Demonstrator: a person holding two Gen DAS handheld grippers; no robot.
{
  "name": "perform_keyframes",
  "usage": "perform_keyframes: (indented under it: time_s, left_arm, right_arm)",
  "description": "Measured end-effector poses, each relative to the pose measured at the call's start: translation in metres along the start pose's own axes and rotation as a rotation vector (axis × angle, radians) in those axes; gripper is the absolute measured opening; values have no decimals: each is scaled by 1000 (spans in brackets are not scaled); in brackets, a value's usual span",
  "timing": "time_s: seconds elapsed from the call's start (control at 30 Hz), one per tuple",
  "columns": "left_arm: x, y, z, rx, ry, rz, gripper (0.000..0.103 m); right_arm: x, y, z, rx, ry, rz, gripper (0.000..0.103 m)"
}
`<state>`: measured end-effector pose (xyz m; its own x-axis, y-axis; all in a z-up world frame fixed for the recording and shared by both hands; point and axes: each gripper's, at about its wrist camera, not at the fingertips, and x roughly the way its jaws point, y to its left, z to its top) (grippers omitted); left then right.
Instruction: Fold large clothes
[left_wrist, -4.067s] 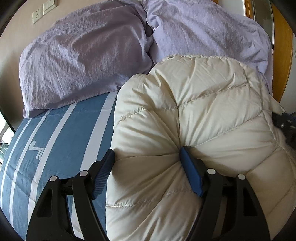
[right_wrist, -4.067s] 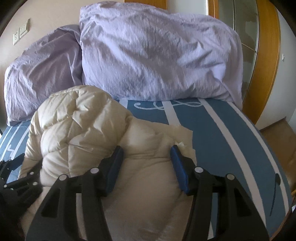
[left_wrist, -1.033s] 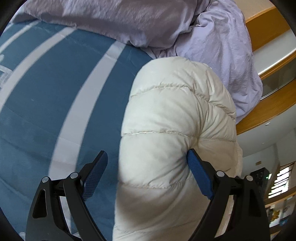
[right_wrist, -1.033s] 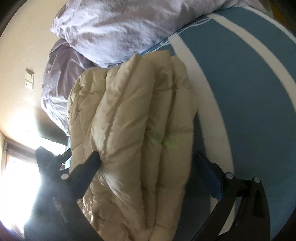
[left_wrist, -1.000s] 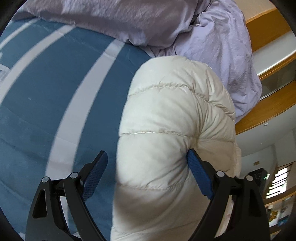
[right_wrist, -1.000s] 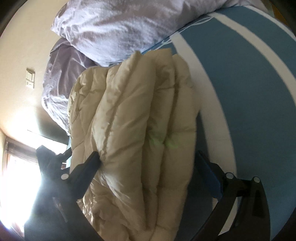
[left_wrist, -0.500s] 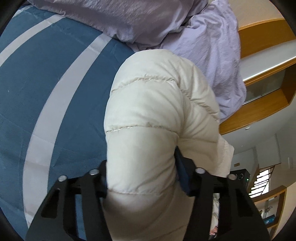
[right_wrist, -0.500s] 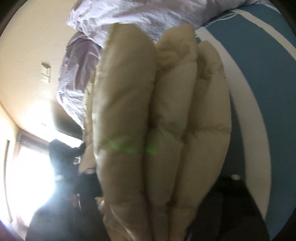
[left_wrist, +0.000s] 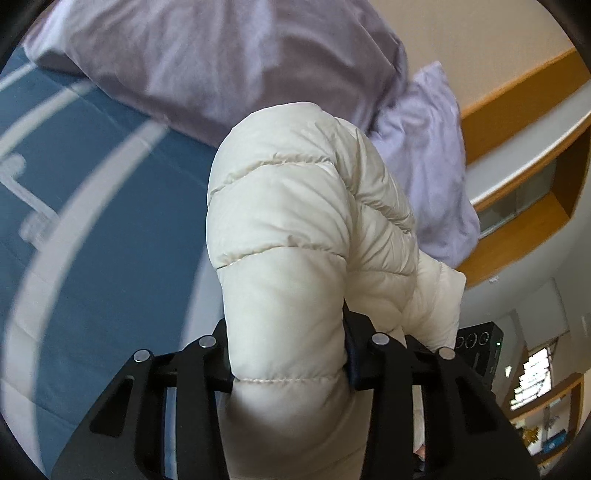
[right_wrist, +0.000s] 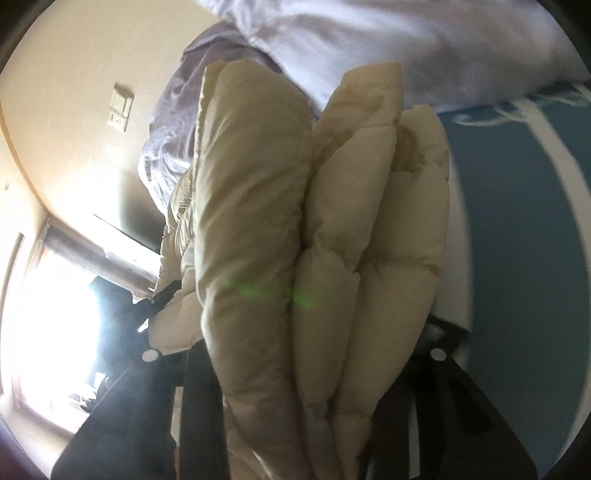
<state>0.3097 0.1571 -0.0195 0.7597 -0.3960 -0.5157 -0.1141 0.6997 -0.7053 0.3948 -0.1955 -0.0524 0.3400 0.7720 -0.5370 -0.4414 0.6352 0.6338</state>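
A cream quilted down jacket (left_wrist: 291, 229), folded into a thick bundle, is lifted above the blue striped bed (left_wrist: 92, 206). My left gripper (left_wrist: 288, 354) squeezes one end of the bundle, its jaws still closing with the padding bulging out between them. In the right wrist view the same jacket (right_wrist: 306, 229) shows as several stacked layers. My right gripper (right_wrist: 314, 354) clamps them, jaws closing too; its fingers are mostly buried under the fabric. The view is tilted.
Two lilac pillows (left_wrist: 229, 62) lie at the head of the bed, also seen as pillows (right_wrist: 406, 44) at the top of the right wrist view. A wooden frame (left_wrist: 517, 110) borders the far right. A wall switch (right_wrist: 121, 107) and a bright window (right_wrist: 55, 314) are at the left.
Both grippers went from wide open around the jacket to squeezed onto it. The bundle has come up off the bed, and the right wrist view has rolled.
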Motion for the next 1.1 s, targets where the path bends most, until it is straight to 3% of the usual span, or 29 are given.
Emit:
perform_keyframes:
  time_s: [0.2,0.27,0.33,0.47,0.6,0.67,0.87,0.97,1.1]
  left_arm:
    - [2,16,24,28,-26,112,42]
    - [9,19,26,42,-15,153,43]
    - [13,18,24,71,-25,182,51]
    - [9,2,16,198,-96,303,65]
    - [2,-9,18,269,-162,398,72]
    - [0,-12,21,270,-192,422,76]
    - [2,-27,23,314,-249,491,89]
    - [17,-34,20,360,-230,538,89]
    - [36,-33,13,386,-180,547,89]
  right_arm:
    - [35,10,17,-30,-11,-35,34]
    - [37,8,15,-30,-24,-81,46]
    - [33,3,10,-25,-46,-145,55]
    - [8,3,8,-25,-121,-242,68]
    - [-31,16,7,-79,-262,-373,68]
    - [-35,28,5,-124,-279,-406,67]
    - [10,84,3,-338,-300,-491,55]
    - [26,104,-1,-428,-315,-507,55]
    - [48,107,-9,-496,-306,-578,55]
